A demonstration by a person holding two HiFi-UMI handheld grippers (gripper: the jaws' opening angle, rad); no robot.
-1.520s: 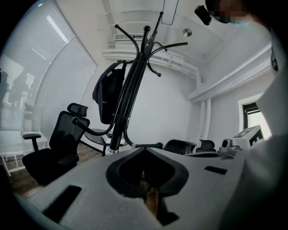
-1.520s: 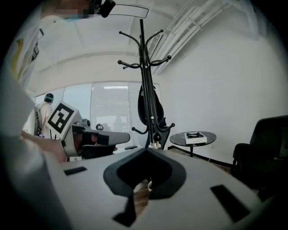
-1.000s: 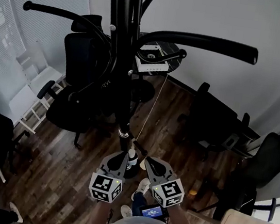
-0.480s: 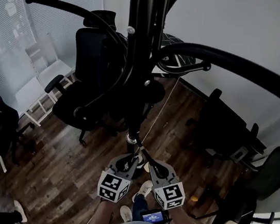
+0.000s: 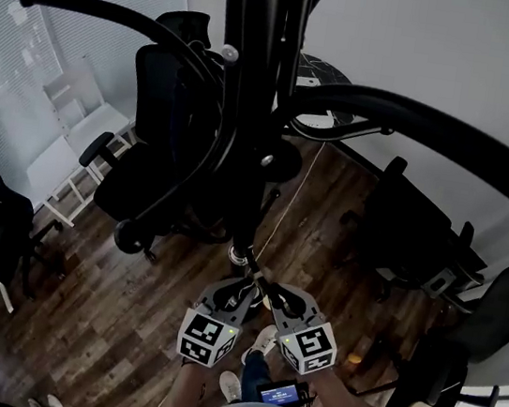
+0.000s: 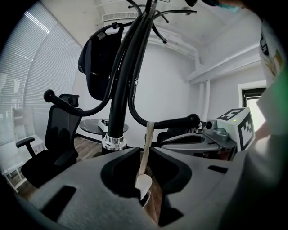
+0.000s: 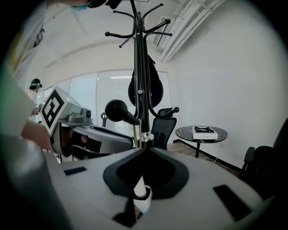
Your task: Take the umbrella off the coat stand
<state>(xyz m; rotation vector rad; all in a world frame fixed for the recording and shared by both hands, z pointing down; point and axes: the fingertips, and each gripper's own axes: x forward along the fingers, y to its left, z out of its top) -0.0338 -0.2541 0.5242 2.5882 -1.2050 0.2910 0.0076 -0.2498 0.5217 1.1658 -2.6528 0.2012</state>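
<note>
The left gripper (image 5: 244, 287) and right gripper (image 5: 269, 293) had drawn together at 6 o'clock below the stand (image 5: 410, 112). Each had its jaws narrowed to a slit, pinching the white tip (image 7: 139, 187) of the umbrella (image 5: 243, 236), so the grasp looked made. The umbrella itself still hung along the stand, running up toward 12 o'clock. A second earlier the grippers had stood slightly apart and lower, with the tip bare between them.
</note>
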